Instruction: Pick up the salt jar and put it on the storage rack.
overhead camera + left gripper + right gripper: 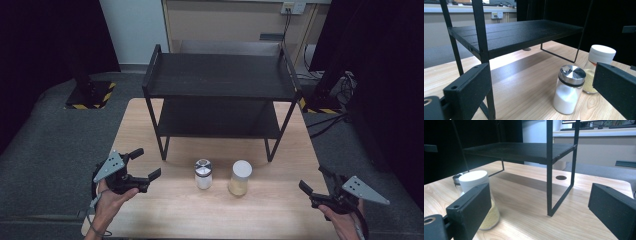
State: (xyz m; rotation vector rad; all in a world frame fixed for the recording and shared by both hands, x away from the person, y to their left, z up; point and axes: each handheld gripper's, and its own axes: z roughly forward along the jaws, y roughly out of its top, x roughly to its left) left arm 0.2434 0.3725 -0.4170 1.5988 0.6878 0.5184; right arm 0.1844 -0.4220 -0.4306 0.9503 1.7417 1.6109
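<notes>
Tongs [142, 164] agape; both jars [203, 174] upright, lids up.

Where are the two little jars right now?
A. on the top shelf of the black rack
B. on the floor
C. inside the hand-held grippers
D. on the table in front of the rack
D: the silver-lid jar and the white-lid jar stand side by side on the table, in front of the rack.

- A lab or test room set up for recording, not a home.
- Black curtains [45, 40] hang left and right of the worktop [165, 210].
- Hazard-taped stand base [90, 95] left of it on grey carpet.
- Wall sockets [292, 7] and trailing cables [330, 122] behind it.
</notes>
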